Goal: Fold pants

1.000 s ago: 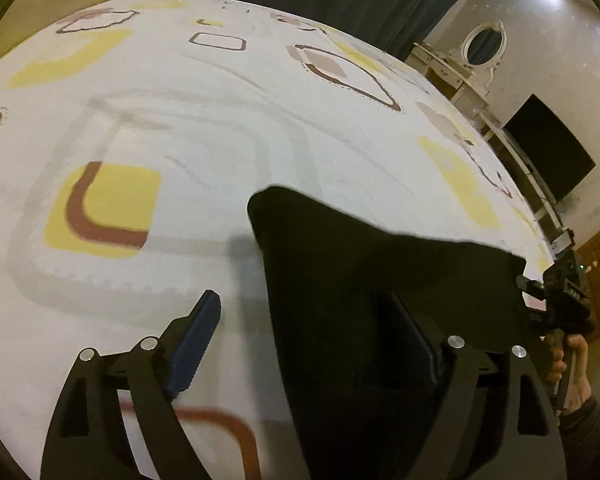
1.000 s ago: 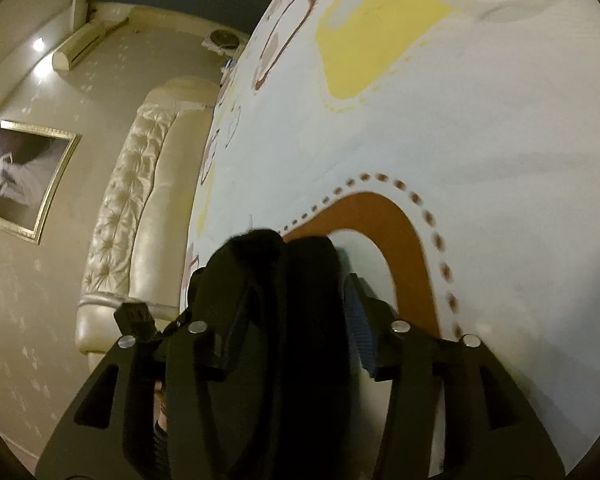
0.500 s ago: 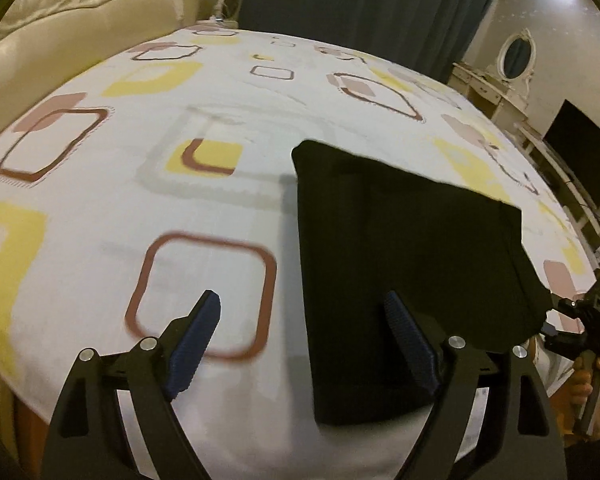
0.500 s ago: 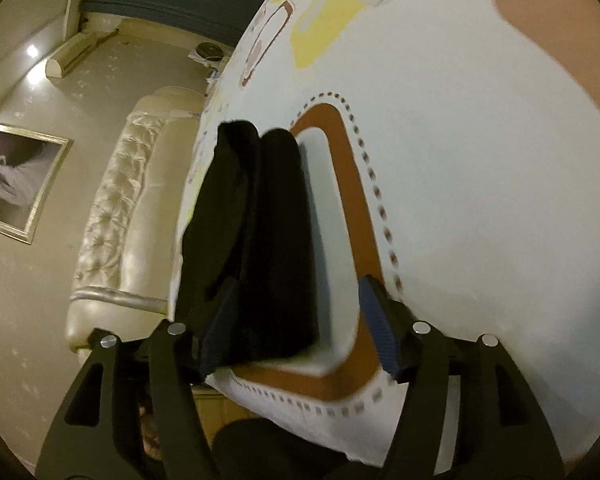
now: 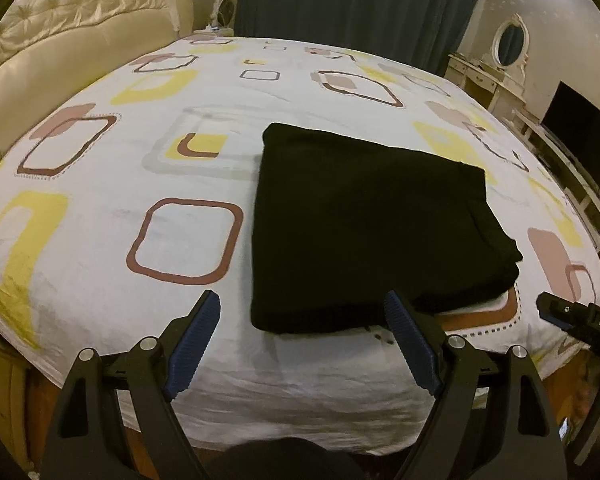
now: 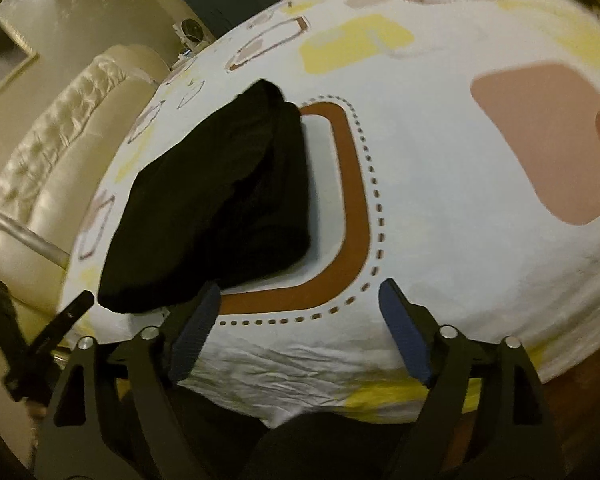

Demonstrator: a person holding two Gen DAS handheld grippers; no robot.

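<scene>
White bedding with yellow, brown and pink squares covers the bed [image 5: 100, 208], which fills both views. Cream tufted headboard [image 5: 76, 28] stands at its far left end. Black pants [image 5: 360, 220] lie folded in a thick rectangle near the bed's front edge. Left gripper [image 5: 304, 344] hangs just short of them, jaws wide, nothing between. Right gripper [image 6: 300, 332] has just been opening; its jaws are spread and empty, the pants just beyond its left finger.

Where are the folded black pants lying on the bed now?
In the left wrist view the pants lie folded near the bed's front edge, right of centre, just beyond the open left gripper.
</scene>
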